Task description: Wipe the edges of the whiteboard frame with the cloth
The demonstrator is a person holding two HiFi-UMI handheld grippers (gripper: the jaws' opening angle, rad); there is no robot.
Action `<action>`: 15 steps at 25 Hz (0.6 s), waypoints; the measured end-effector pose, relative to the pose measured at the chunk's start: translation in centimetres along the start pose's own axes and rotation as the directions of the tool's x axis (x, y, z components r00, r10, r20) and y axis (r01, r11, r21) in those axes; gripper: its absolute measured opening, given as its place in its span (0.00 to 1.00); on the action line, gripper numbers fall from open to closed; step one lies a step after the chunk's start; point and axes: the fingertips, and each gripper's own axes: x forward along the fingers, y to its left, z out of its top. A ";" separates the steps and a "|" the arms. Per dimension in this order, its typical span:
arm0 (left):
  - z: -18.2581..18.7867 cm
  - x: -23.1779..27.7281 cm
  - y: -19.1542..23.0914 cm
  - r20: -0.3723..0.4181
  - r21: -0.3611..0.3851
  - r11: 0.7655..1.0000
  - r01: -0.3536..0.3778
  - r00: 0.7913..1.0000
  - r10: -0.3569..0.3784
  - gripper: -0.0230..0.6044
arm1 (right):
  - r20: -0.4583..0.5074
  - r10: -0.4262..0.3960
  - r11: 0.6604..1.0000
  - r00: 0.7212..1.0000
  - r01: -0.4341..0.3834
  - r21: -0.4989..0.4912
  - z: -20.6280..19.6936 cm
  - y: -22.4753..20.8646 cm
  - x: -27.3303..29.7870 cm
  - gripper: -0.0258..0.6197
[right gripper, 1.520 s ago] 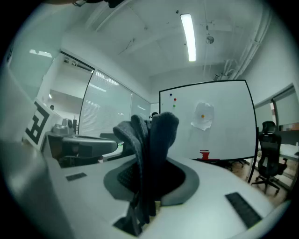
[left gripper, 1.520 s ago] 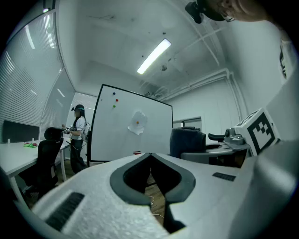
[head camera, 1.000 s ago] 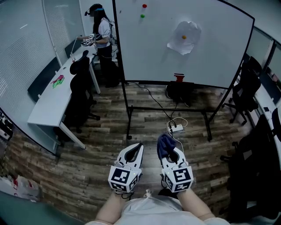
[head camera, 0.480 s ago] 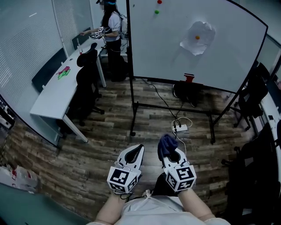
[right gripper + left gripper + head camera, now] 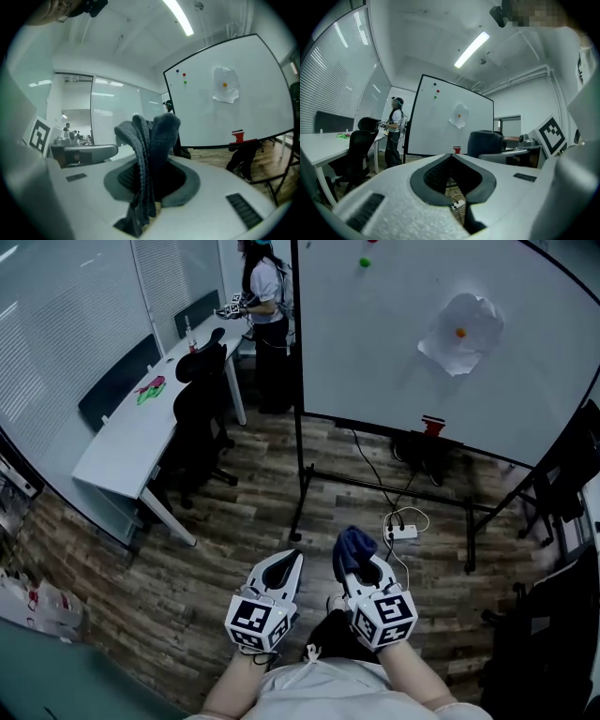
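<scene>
I judge this the approach step: my right hand-held gripper (image 5: 364,566) is clenched on the bunched cloth (image 5: 353,545), my left hand-held gripper (image 5: 293,559) is pinched closed on nothing (idle), both well short of the whiteboard frame (image 5: 299,399), so next the cloth must meet its edge.

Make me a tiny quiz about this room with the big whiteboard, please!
1. Which gripper has the cloth between its fingers, left or right?
2. True or false: the cloth is touching the whiteboard.
3. Fill in: the white power strip lies on the wooden ____.
Key: 1. the right gripper. 2. false, the cloth is well short of it. 3. floor.
</scene>
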 end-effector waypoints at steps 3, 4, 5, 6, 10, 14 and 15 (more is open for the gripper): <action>0.8 4.5 2.2 -0.002 -0.002 1.000 -0.021 1.000 0.021 0.07 | 0.000 0.026 1.000 1.000 -0.026 0.013 1.4 -3.2 3.8 0.17; 1.1 6.1 3.0 -0.001 -0.002 1.000 -0.030 1.000 0.030 0.07 | 0.000 0.031 0.999 1.000 -0.031 0.012 1.8 -4.3 5.1 0.17; 1.4 7.7 3.8 0.000 -0.003 0.999 -0.038 0.999 0.038 0.07 | -0.001 0.036 0.999 0.999 -0.036 0.011 2.4 -5.5 6.5 0.17; 1.8 9.4 4.6 0.001 -0.005 0.999 -0.045 0.999 0.045 0.07 | -0.003 0.041 0.999 0.999 -0.041 0.011 2.9 -6.8 7.8 0.17; 3.0 16.1 7.1 -0.005 0.001 0.998 -0.059 0.998 0.059 0.07 | -0.017 0.075 0.997 0.997 -0.075 0.015 5.2 -11.3 12.9 0.17; 3.1 22.1 9.5 -0.029 0.000 0.998 -0.061 0.998 0.061 0.07 | -0.016 0.122 0.992 0.992 -0.122 0.032 6.8 -14.5 17.8 0.17; 3.2 23.2 10.1 -0.030 -0.007 0.998 -0.064 0.998 0.064 0.07 | -0.025 0.128 0.991 0.991 -0.127 0.032 6.8 -15.2 18.9 0.17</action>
